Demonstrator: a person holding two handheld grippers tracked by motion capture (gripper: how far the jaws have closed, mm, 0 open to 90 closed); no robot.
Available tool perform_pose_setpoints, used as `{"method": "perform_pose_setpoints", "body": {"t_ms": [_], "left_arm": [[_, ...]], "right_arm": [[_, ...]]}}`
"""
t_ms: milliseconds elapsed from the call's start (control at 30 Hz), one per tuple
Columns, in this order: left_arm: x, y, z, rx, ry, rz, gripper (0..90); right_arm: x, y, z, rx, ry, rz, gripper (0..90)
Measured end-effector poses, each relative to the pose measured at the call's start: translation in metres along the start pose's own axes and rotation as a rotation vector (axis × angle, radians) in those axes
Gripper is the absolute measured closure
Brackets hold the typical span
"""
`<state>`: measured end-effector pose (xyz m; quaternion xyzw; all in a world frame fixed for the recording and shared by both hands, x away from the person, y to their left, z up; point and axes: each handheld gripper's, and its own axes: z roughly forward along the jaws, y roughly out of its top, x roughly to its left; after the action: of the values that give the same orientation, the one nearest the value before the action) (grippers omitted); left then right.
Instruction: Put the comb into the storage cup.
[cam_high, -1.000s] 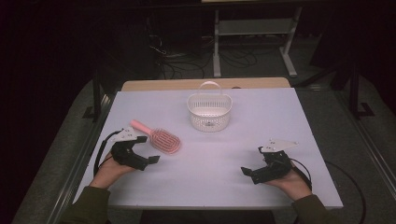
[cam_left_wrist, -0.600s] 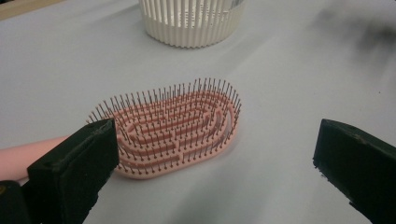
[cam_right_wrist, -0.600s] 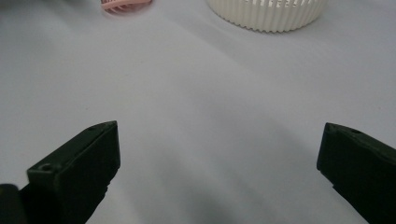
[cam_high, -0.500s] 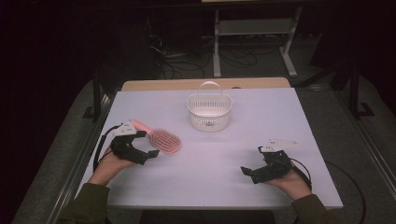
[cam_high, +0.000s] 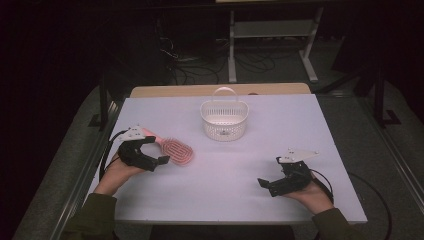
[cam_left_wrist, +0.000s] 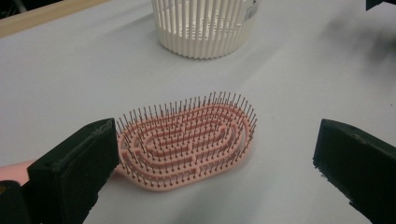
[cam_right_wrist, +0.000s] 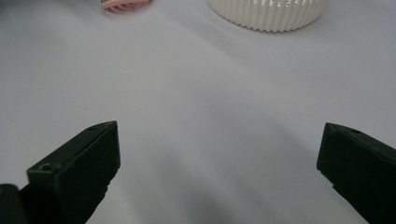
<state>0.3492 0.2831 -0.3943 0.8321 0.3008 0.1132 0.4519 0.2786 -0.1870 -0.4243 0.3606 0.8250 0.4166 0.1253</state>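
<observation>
Hairbrush (cam_high: 177, 151) lies bristles up at the table's (cam_high: 250, 200) 9 o'clock side, its long axis running from the handle at 10 o'clock to the oval head at 4 o'clock. Left gripper (cam_high: 150, 152) sits right at it, jaws spread wide with the brush head (cam_left_wrist: 187, 140) between them, not yet clamped. Right gripper (cam_high: 272, 185), also open and holding nothing, rests well apart at 4 o'clock. White basket (cam_high: 224, 119) stands at 12 o'clock, with bare tabletop between it and the brush.
</observation>
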Motion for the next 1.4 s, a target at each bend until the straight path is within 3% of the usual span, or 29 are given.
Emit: {"method": "perform_pose_setpoints", "body": {"t_ms": [733,1400], "left_arm": [[0.016,0.017,0.0,-0.008,0.017,-0.001,0.3],[0.032,0.036,0.001,-0.013,0.073,0.009,2.0]], "right_arm": [[0.001,0.002,0.003,0.001,0.016,-0.01,0.0],[-0.001,0.002,0.001,-0.012,0.019,-0.006,0.0]]}}
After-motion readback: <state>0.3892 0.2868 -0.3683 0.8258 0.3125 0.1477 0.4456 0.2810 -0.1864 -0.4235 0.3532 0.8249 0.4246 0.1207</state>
